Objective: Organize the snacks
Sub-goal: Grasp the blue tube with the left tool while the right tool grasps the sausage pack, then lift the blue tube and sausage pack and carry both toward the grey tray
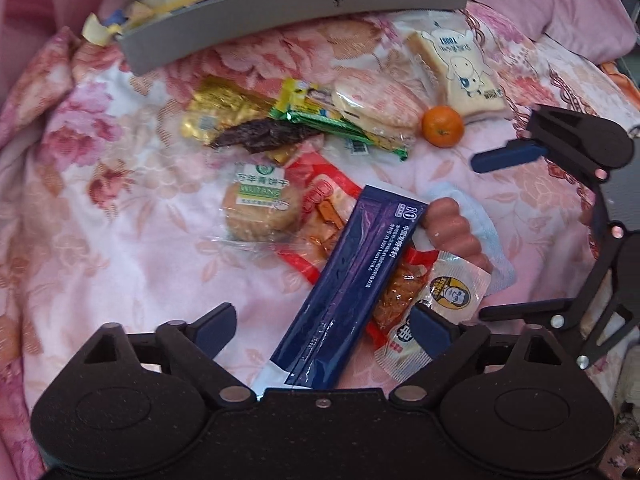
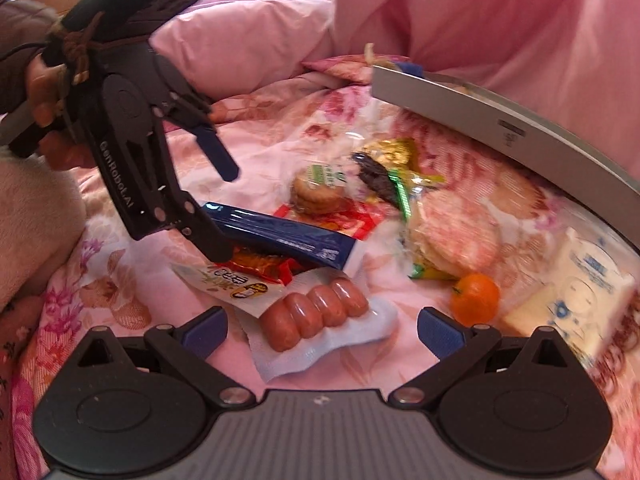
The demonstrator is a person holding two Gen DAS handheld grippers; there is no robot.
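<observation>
your left gripper (image 1: pixel 324 330) hangs over the snack pile on the flowered bed cover (image 1: pixel 100 240), jaws spread wide and straddling the long blue packet (image 1: pixel 348 276); the pads don't look pressed on it, so nothing is held. one finger sits down against the red-and-white spicy snack pack (image 1: pixel 436 300) beside it. your right gripper (image 2: pixel 320 334) is also wide open and empty, poised over the sausage pack (image 2: pixel 316 312), which lies on the bed just in front of its jaws. the rest is loose on the bed: round biscuit pack (image 1: pixel 260 212), rice cracker pack (image 1: pixel 376 104), green-yellow bar (image 1: pixel 332 120), gold wrapper (image 1: pixel 220 108), small orange (image 1: pixel 442 126), white cartoon-printed pack (image 1: pixel 468 76). the grey box (image 1: pixel 296 12) sits at the far edge of the pile, likely the place they go. reads as the reach-and-pick step, nothing sorted yet that can be seen. next move: lower left straight onto the blue packet, close across its narrow width without catching the spicy pack under it, lift clear. keep the right low on the sausages, and mind the two tools crowding each other.
</observation>
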